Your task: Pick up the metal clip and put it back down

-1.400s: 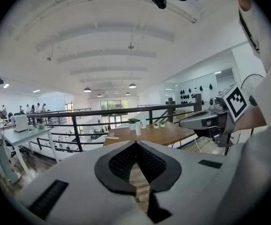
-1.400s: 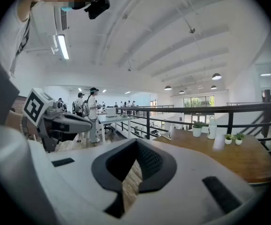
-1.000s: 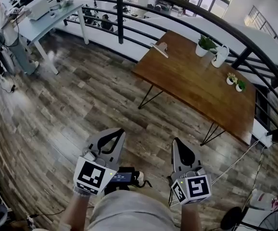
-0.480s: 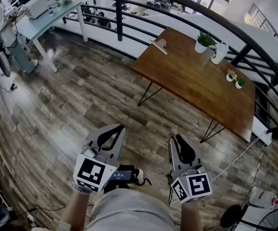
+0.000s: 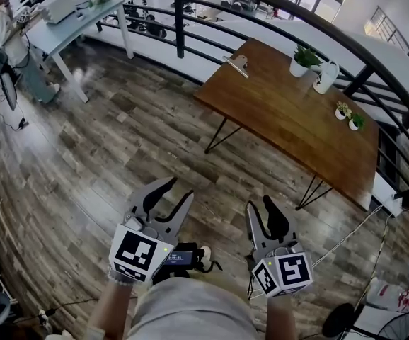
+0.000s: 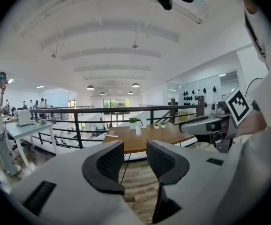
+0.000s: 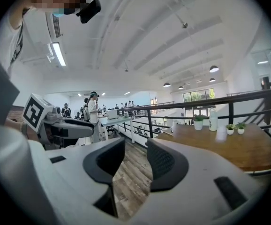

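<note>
Wooden table (image 5: pixel 289 126), corner object (image 5: pixel 236 65) indistinct

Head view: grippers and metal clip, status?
Left gripper, right gripper: jaws just opened, nothing between. Metal clip, probably the silvery piece, on wooden table, far corner, untouched. Only floor between.

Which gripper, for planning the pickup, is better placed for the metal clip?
Right, slightly: the right gripper lines up closer to the metal clip than the left gripper. Both have just been opening, empty, and far off.
</note>
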Motion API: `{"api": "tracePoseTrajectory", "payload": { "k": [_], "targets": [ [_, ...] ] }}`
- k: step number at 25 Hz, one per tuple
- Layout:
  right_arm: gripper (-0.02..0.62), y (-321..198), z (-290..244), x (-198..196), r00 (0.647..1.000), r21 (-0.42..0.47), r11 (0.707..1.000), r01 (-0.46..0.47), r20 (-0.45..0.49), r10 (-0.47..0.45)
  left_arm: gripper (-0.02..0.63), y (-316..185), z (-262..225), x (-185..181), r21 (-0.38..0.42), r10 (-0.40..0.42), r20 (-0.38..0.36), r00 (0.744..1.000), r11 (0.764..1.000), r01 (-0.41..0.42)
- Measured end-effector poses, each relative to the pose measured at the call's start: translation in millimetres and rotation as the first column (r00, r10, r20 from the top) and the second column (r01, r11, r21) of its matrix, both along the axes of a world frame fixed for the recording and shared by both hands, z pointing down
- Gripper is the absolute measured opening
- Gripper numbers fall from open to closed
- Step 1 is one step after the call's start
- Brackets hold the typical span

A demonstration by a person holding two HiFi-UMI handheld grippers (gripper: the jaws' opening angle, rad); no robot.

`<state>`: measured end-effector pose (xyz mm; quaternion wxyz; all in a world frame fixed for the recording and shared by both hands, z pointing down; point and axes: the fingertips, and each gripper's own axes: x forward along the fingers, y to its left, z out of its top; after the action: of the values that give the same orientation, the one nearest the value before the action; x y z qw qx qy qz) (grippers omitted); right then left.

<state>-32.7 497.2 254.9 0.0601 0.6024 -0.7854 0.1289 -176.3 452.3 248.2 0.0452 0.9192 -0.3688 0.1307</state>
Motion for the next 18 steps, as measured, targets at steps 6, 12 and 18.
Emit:
{"api": "tracePoseTrajectory", "payload": {
  "k": [6, 12, 18],
  "targets": [
    [0.160, 6, 2, 10, 1.000, -0.006, 1.000, 0.013, 0.003, -0.013, 0.153, 4, 2, 0, -0.002, -0.040, -0.001, 0.999, 0.999, 0.040],
    [0.143, 16, 3, 21, 0.999, 0.005, 0.999, 0.038, 0.005, -0.038, 0.153, 12, 1, 10, 0.023, -0.058, 0.016, 0.998, 0.998, 0.058],
    [0.143, 23, 0, 33, 0.999, 0.026, 0.999, 0.043, -0.011, -0.043, 0.153, 21, -6, 22, 0.050, -0.053, 0.006, 0.999, 0.997, 0.052]
  ]
}}
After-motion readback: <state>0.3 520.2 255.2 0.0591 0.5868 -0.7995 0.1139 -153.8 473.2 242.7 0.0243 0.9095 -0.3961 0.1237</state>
